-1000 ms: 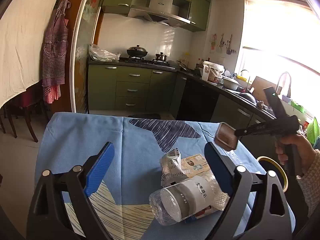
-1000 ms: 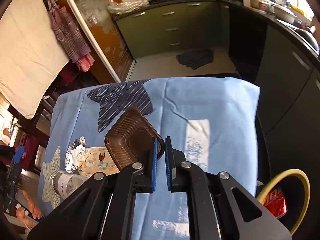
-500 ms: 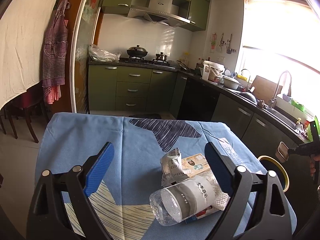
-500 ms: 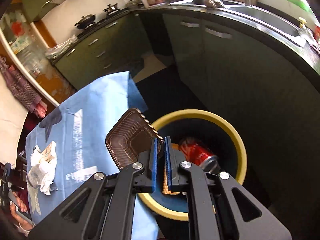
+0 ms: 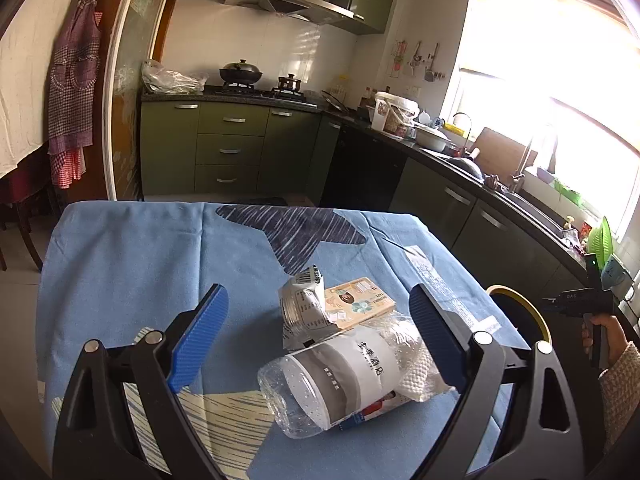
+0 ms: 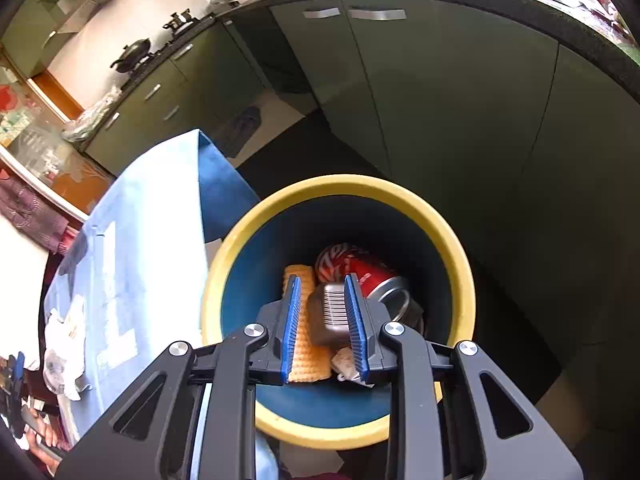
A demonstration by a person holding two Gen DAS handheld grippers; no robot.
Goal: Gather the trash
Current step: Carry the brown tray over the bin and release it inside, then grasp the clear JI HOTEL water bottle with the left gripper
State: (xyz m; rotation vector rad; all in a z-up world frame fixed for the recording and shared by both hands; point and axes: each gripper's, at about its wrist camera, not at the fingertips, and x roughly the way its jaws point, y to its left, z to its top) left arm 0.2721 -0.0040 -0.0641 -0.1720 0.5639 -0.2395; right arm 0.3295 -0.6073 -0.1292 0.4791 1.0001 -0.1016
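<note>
Indoors, blue tablecloth [image 5: 120,264] faces green kitchen cabinets [image 5: 228,148].

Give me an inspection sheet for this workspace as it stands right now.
Surface: table under a blue cloth with a dark star print.
Job's things: plastic bottle lying on its side, silver wrapper, flat box and white tissue bunched together on the cloth. Yellow-rimmed bin beside the table holds a red can, a brown tray and a yellow waffle-textured piece.
Clutter: nothing seen.
Grippers: left hand-held gripper open, facing the pile; right hand-held gripper open above the bin, holding nothing.
Cables: nothing seen.
Surroundings: green kitchen cabinets, wok on the stove, bright window.
</note>
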